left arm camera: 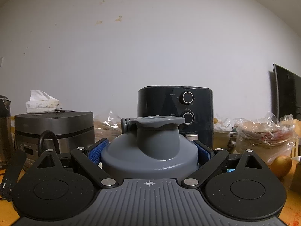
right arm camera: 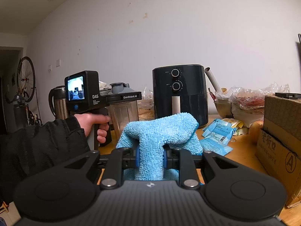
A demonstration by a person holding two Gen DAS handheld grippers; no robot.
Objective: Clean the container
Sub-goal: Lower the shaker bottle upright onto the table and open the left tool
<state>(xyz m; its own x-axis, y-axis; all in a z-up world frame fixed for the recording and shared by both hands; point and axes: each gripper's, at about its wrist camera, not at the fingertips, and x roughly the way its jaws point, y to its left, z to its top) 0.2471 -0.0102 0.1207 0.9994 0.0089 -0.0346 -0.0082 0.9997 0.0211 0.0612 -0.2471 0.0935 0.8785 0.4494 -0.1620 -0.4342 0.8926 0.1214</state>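
Left gripper [left arm camera: 149,150] clamped on the shaker bottle [left arm camera: 150,150], blue pads pressing both sides of its grey lid; flip cap closed. From the right wrist view the bottle's body [right arm camera: 123,114] is clear plastic; can't tell if anything is inside. A hand [right arm camera: 94,120] in a dark sleeve holds the left gripper's handle.

Right gripper [right arm camera: 151,159] clenched on a blue cloth [right arm camera: 161,131], a fold pinched between its pads, the rest bunched above and draped below.

Landmark: black air fryer [right arm camera: 180,92] against the wall. Bottle sits left of it and nearer the camera. Rice cooker [left arm camera: 54,130] further left of the fryer, a tissue pack [left arm camera: 42,104] on its lid. Metal kettle [right arm camera: 59,101] left again. Right of the fryer: plastic-wrapped bags [right arm camera: 246,101], blue packets [right arm camera: 218,133] on the table, then a cardboard box [right arm camera: 280,146].
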